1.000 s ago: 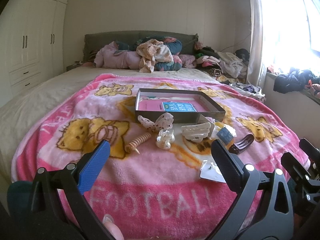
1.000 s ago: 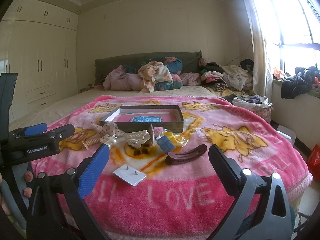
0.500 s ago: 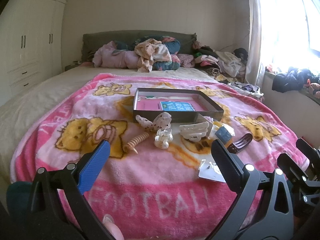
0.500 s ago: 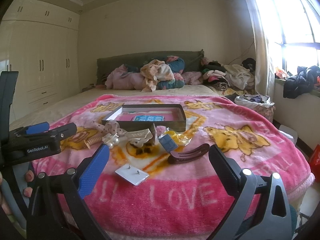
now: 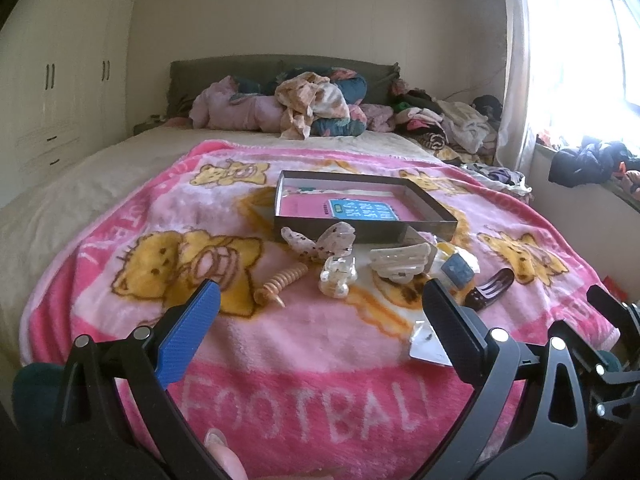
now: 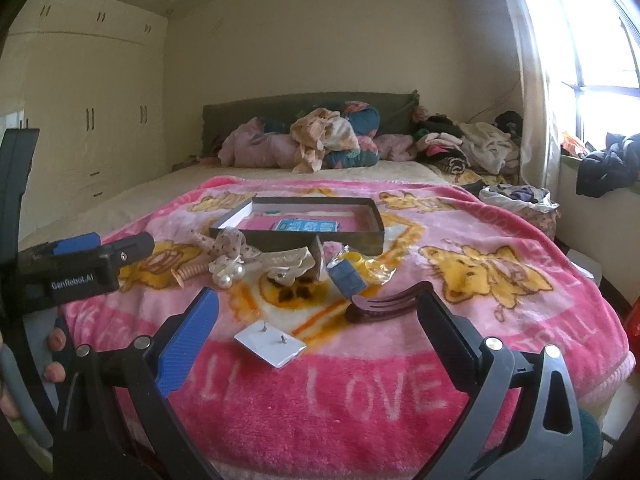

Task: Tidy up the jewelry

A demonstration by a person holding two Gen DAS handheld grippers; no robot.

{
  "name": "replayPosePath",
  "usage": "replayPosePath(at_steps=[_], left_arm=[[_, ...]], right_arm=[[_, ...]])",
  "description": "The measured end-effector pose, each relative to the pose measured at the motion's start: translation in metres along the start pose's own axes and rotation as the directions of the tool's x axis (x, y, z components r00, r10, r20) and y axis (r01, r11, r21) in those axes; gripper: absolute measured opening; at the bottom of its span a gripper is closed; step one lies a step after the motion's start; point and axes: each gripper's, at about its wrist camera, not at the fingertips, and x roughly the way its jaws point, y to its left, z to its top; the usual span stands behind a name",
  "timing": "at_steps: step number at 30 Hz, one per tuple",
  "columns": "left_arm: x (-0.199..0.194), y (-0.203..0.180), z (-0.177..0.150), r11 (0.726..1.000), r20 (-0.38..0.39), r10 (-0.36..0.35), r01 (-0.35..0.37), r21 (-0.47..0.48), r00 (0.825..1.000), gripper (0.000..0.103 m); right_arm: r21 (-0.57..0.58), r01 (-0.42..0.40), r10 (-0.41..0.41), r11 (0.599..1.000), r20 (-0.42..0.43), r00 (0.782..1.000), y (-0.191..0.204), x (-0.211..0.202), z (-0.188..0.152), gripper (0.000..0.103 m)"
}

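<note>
A dark shallow box (image 5: 424,224) (image 6: 362,236) with a pink floor and a blue card lies on the pink blanket. In front of it are a spotted bow (image 5: 320,240), a pearl clip (image 5: 338,276), a cream claw clip (image 5: 400,264), a ribbed beige clip (image 5: 280,282), a blue packet (image 6: 347,276), a brown hair clip (image 6: 384,304) and a white earring card (image 6: 270,342). My left gripper (image 5: 320,320) is open, short of the pile. My right gripper (image 6: 316,320) is open over the earring card.
The pink bear blanket (image 5: 280,360) covers the foot of the bed. Clothes and bedding (image 5: 312,108) are heaped at the headboard. White wardrobes (image 6: 80,140) stand at left, a window sill with clothes (image 6: 604,168) at right. A hand (image 6: 56,352) holds the left tool.
Both grippers have drifted slightly closer to the pile and stay open. The objects on the blanket have not moved.
</note>
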Motion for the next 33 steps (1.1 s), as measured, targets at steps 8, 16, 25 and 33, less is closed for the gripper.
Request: replayPosePath(at_steps=[8,16,25,33], left_arm=[[0.035,0.022,0.005,0.999,-0.083,0.016,-0.019,-0.032,0.996,0.092],[0.070,0.034,0.013,0.999,-0.138,-0.019,0.013,-0.041,0.990,0.092],[0.111,0.033,0.029,0.997,-0.175,-0.074,0.066,-0.051,0.982,0.092],[0.149,0.030,0.038,0.991,-0.237,-0.127,0.111,-0.080,0.963,0.091]], right_arm=[[-0.088,-0.089,0.077,0.992,-0.132,0.988,0.012,0.041,-0.003,0.097],[-0.148,-0.162,0.122,0.976,-0.244,0.962,0.021,0.078,-0.015,0.097],[-0.207,-0.212,0.133,0.955,-0.340,0.931,0.028,0.112,-0.026,0.097],[-0.194,-0.273,0.175,0.942,-0.412,0.895,0.028,0.132,-0.032,0.077]])
